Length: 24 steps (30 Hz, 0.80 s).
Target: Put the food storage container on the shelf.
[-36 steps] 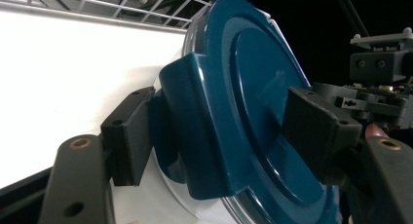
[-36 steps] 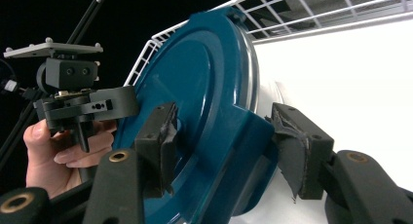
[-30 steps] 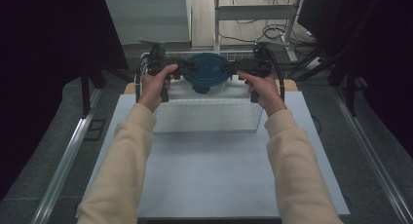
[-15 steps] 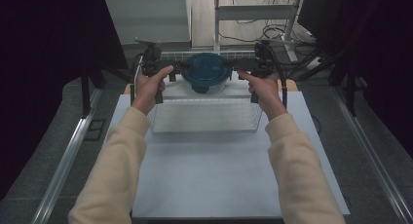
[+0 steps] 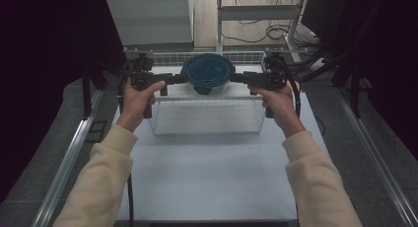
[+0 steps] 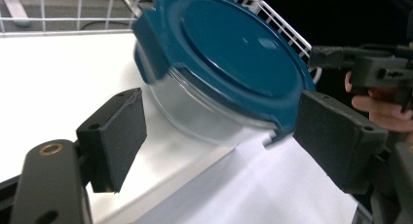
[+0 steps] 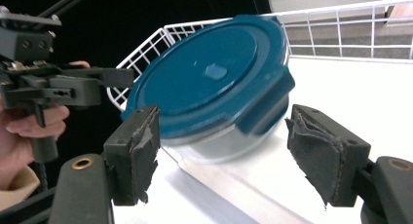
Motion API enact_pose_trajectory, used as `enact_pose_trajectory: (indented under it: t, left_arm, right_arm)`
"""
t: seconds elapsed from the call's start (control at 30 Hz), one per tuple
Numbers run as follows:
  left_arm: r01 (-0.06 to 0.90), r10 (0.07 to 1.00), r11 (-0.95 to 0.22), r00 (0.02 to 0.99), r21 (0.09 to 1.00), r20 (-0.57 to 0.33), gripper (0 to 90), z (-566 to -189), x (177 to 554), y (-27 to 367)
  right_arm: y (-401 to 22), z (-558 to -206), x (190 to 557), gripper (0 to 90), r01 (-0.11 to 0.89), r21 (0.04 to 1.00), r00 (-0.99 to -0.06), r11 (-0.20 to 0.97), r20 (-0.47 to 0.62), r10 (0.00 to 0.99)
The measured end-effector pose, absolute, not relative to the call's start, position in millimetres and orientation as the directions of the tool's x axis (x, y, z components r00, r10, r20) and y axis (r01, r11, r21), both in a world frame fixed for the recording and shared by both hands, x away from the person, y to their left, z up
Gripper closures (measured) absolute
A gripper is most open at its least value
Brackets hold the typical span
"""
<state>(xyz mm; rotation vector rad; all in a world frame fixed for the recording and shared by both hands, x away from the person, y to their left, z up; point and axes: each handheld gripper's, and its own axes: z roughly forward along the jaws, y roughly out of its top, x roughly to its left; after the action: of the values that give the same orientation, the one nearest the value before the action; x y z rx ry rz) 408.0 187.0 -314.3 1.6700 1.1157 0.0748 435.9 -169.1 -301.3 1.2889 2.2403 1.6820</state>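
With both claws, left (image 5: pixel 178 79) and right (image 5: pixel 240 79), just spread at nine and three, nudging the container (image 5: pixel 207 74) risked tipping it.

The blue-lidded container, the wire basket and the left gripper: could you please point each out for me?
Blue-lidded container (image 5: pixel 207 72), high view, middle of its lid.
Wire basket (image 5: pixel 207 119), high view, near wall of mesh.
Left gripper (image 6: pixel 214 136), left gripper view, midway between its open jaws.
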Motion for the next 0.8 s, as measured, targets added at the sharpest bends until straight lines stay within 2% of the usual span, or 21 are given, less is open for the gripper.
enact_pose_trajectory:
  t: [0.37, 0.6, 0.67, 0.8]
  left_arm:
    - [0.580, 0.692, -0.062, 0.612, 0.812, -0.384, 19.5, -329, 358, 191]
    - [0.559, 0.704, -0.091, 0.622, 0.824, -0.344, 19.5, -358, 321, 202]
    - [0.563, 0.711, -0.100, 0.617, 0.820, -0.337, 19.5, -375, 307, 207]
    - [0.568, 0.726, -0.115, 0.608, 0.815, -0.322, 20.7, -399, 290, 213]
  right_arm:
    - [-190, -317, 393, 27.6, 0.501, 0.857, -0.700, 0.120, 0.319, 0.639]
    - [-204, -340, 353, 27.8, 0.441, 0.883, -0.733, 0.158, 0.253, 0.632]
    - [-210, -354, 337, 27.8, 0.416, 0.889, -0.742, 0.189, 0.212, 0.636]
    - [-219, -378, 318, 27.8, 0.417, 0.887, -0.744, 0.199, 0.208, 0.635]
